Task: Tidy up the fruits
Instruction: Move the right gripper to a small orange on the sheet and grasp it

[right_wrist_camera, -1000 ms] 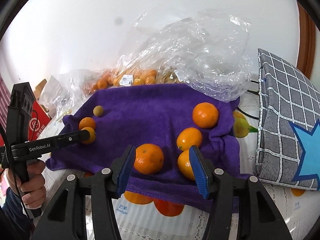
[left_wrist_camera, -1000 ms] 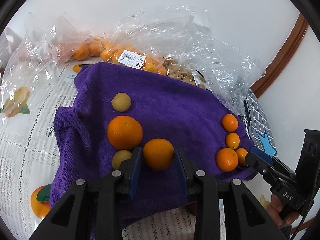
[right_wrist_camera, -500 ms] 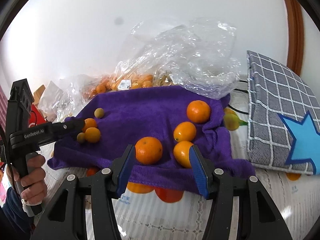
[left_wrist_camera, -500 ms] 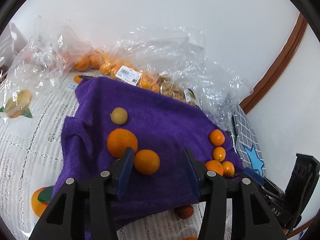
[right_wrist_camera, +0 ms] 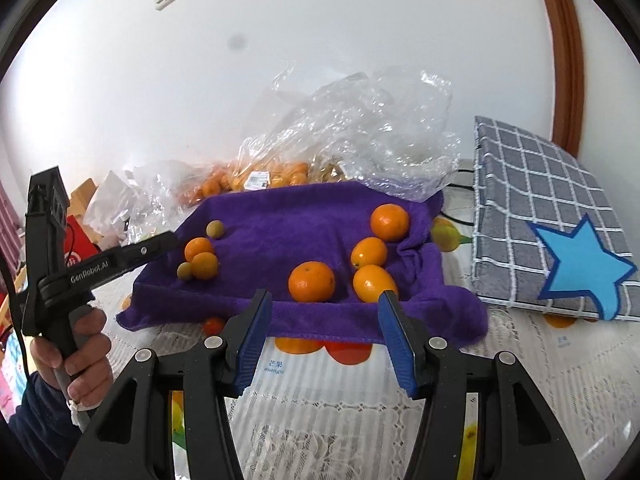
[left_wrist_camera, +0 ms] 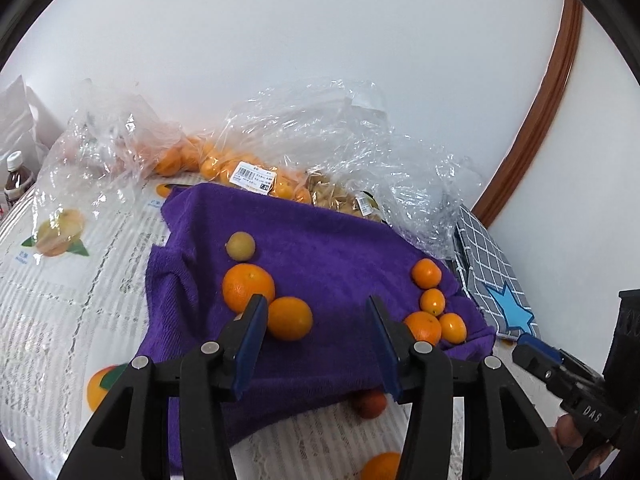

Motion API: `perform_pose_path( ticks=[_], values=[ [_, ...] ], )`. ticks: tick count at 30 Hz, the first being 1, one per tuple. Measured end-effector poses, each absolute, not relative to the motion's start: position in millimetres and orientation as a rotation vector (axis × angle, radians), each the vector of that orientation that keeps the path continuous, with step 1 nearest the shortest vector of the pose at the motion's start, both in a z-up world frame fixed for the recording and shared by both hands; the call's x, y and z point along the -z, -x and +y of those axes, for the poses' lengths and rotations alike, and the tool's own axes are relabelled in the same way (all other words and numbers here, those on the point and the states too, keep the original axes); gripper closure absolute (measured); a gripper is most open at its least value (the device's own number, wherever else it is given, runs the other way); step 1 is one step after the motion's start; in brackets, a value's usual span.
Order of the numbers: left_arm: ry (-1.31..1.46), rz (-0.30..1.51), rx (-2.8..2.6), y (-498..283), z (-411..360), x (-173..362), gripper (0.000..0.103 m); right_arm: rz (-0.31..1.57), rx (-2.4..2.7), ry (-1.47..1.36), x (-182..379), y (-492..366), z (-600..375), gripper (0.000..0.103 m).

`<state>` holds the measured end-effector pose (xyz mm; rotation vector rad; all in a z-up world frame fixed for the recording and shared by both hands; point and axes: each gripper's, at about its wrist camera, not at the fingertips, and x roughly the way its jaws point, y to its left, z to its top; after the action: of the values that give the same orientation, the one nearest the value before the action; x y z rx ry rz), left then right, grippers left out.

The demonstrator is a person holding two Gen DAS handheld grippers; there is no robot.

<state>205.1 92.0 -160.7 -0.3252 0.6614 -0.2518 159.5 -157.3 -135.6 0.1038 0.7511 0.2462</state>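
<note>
Orange citrus lies in two clusters on the purple towel (left_wrist_camera: 332,264): lower left of centre in the left wrist view sits a small orange (left_wrist_camera: 289,318) touching a larger orange (left_wrist_camera: 248,286); four more group at right. The left gripper (left_wrist_camera: 316,340) hangs wide open and empty, as does the right gripper (right_wrist_camera: 326,336). Risk: round fruit likely rolls if a finger nudges it, and closing low could snag towel pile. Crinkled plastic bags (left_wrist_camera: 320,140) behind may obstruct reaches.
</note>
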Motion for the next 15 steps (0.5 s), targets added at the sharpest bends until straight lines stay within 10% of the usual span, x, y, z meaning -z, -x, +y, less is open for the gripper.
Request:
perform_pose_path(
  ticks=[15],
  values=[
    [0.295,0.661,0.187,-163,123,162,0.055,0.853,-0.288,-0.072,143,-134,-121,0.049]
  ],
)
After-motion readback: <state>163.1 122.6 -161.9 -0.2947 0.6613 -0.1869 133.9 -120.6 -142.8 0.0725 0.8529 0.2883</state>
